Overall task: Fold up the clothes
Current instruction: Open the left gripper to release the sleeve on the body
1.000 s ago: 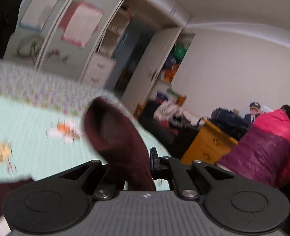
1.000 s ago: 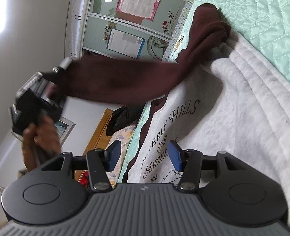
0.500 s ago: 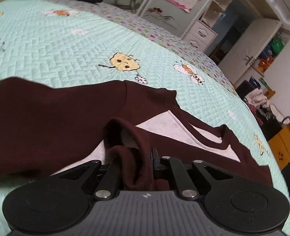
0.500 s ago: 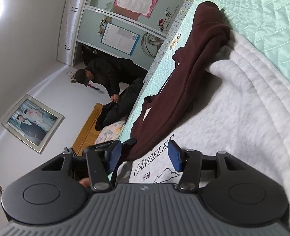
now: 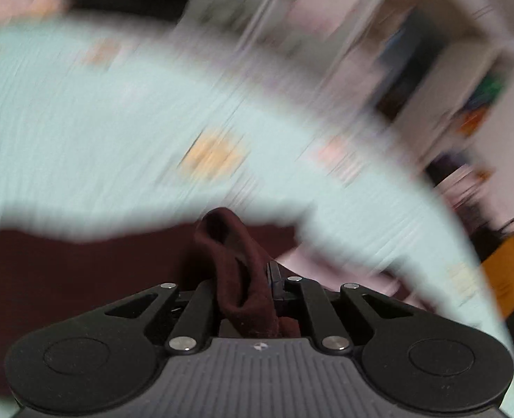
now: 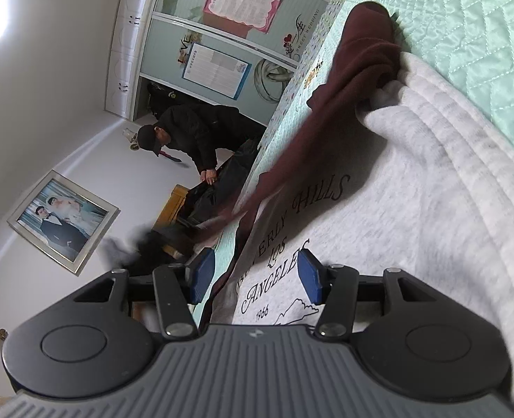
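Observation:
A grey sweatshirt [image 6: 431, 216] with maroon sleeves and dark printed lettering lies on a mint quilted bedspread [image 6: 473, 17]. My left gripper [image 5: 253, 278] is shut on a maroon sleeve cuff [image 5: 232, 240], which bunches up between the fingers; that view is heavily motion-blurred. In the right wrist view the maroon sleeve [image 6: 358, 80] stretches from the shoulder diagonally down toward the left, its lower end blurred. My right gripper [image 6: 253, 275] hovers open over the printed chest, blue pads [image 6: 309, 275] apart, nothing between them.
A person in black [image 6: 194, 129] bends over dark clothing by the bed's far side. A wardrobe with posters [image 6: 236, 10] stands behind, a framed photo [image 6: 61, 223] hangs on the wall, and a wooden headboard [image 6: 173, 209] sits nearby.
The left gripper has swung quickly with the cuff still held, blurring its view; the sleeve now stretches taut across the sweatshirt. The right gripper has stayed almost still.

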The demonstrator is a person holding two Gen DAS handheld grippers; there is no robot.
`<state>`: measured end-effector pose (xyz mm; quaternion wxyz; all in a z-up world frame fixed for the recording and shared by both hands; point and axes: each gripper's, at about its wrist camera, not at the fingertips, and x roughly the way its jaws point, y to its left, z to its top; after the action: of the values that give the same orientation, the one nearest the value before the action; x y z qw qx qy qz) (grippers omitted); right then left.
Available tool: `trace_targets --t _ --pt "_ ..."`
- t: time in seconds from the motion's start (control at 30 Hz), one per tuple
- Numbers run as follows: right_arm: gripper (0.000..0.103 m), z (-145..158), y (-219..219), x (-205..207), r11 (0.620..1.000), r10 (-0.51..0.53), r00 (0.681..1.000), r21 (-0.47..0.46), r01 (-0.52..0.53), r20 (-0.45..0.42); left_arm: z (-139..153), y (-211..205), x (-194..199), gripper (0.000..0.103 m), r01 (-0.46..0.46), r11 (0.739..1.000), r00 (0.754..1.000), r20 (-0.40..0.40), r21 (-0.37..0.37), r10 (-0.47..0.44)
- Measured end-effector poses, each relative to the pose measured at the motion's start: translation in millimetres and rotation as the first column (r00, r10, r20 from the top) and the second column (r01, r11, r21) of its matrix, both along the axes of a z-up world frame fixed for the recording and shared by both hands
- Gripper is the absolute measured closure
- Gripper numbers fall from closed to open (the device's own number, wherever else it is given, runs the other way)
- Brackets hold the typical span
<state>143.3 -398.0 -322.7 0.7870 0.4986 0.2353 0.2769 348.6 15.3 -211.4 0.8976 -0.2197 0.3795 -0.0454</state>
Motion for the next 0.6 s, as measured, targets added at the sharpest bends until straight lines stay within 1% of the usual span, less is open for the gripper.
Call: trace_targets --t 0.03,0.07,0.1,0.13,0.2,0.23,0.3,0.33,0.37,0.4,0.5,0.53,0.57,0.6 --pt "0.048 0 0 0 1.0 0.001 1.0 0.003 -0.001 0.0 -13 3 -5 0.088 -0.002 1.0 1.0 -0.026 -0.012 0.002" --pt "0.048 0 0 1 1.0 0.001 1.0 0.006 -0.001 0.0 -19 5 -13 0.087 -0.003 1.0 1.0 -0.003 -0.017 0.003" --pt "0.048 -1 0 1 1.0 0.001 1.0 0.01 -0.001 0.0 -18 4 -21 0.081 0.004 1.0 1.0 0.021 0.001 -0.004" --pt "0.048 -1 0 1 1.0 0.001 1.0 0.011 -0.001 0.0 -16 2 -25 0.076 0.015 1.0 1.0 0.024 0.021 -0.015" --pt "0.048 -1 0 1 1.0 0.002 1.0 0.014 -0.002 0.0 -8 2 -34 0.044 0.037 0.999 0.999 0.031 0.018 -0.037" --pt "0.048 -1 0 1 1.0 0.002 1.0 0.014 -0.001 -0.001 -2 0 -39 0.032 0.019 0.999 0.999 0.035 0.032 -0.02" --pt "0.048 0 1 2 1.0 0.001 1.0 0.015 -0.001 -0.002 10 -2 -48 0.018 -0.019 0.998 0.999 0.043 0.06 0.016" --pt "0.048 1 1 2 1.0 0.001 1.0 0.015 -0.001 -0.002 15 -4 -54 0.017 -0.06 0.995 0.997 0.044 0.08 0.057" --pt "0.048 8 4 1 0.999 -0.002 1.0 -0.035 0.002 0.006 20 -4 -61 0.017 -0.101 0.991 0.994 0.041 0.089 0.097" --pt "0.048 15 8 1 0.996 -0.003 1.0 -0.086 0.005 0.014 25 -4 -69 0.017 -0.126 0.989 0.991 0.044 0.076 0.123" --pt "0.048 37 18 -2 0.972 -0.006 0.999 -0.236 0.016 0.039 36 -16 -83 0.015 -0.089 0.994 0.992 0.098 0.07 0.082" --pt "0.045 44 21 -2 0.958 -0.007 0.999 -0.285 0.02 0.048 40 -21 -88 0.012 -0.076 0.995 0.991 0.116 0.068 0.068" --pt "0.036 51 25 -3 0.943 -0.006 0.998 -0.333 0.025 0.056 44 -25 -93 0.01 -0.063 0.996 0.989 0.134 0.067 0.054" --pt "0.03 59 28 -4 0.924 -0.005 0.998 -0.38 0.03 0.065 47 -29 -97 0.006 -0.048 0.996 0.988 0.152 0.069 0.037"
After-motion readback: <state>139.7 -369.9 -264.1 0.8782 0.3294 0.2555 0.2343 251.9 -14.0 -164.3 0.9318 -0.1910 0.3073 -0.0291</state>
